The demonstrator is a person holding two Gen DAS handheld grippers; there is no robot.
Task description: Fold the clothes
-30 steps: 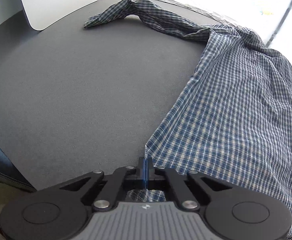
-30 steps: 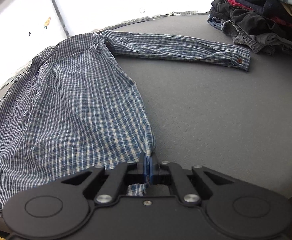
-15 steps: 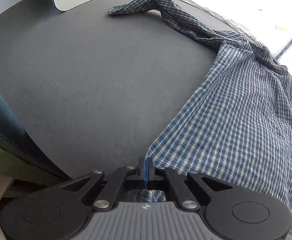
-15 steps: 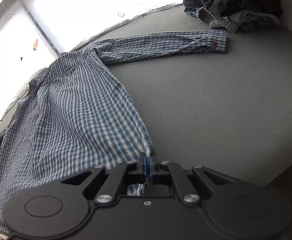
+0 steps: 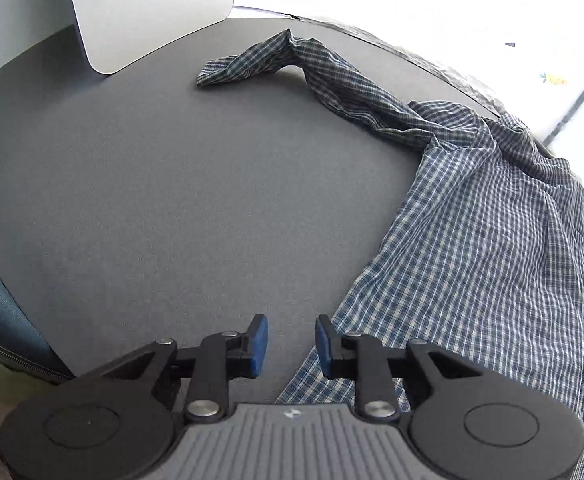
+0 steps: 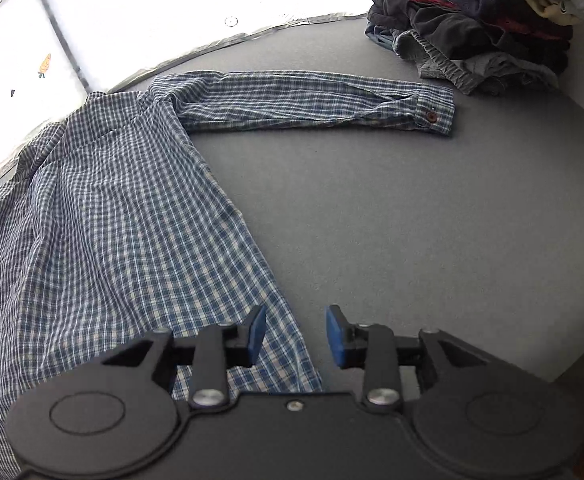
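Both grippers' fingers point(image 5: 259, 346) just opened, releasing the shirt point(image 6: 124, 220) beneath.

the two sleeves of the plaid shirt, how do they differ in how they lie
The right sleeve lies straight and flat across the mat; the left sleeve is bent, with a raised hump at the bend. The right sleeve's cuff is spread flat and shows a dark button; the left sleeve's end is crumpled and no button shows. The right sleeve ends near a pile of clothes; the left one ends near a white panel. Both are the same blue check and rest on the grey mat.
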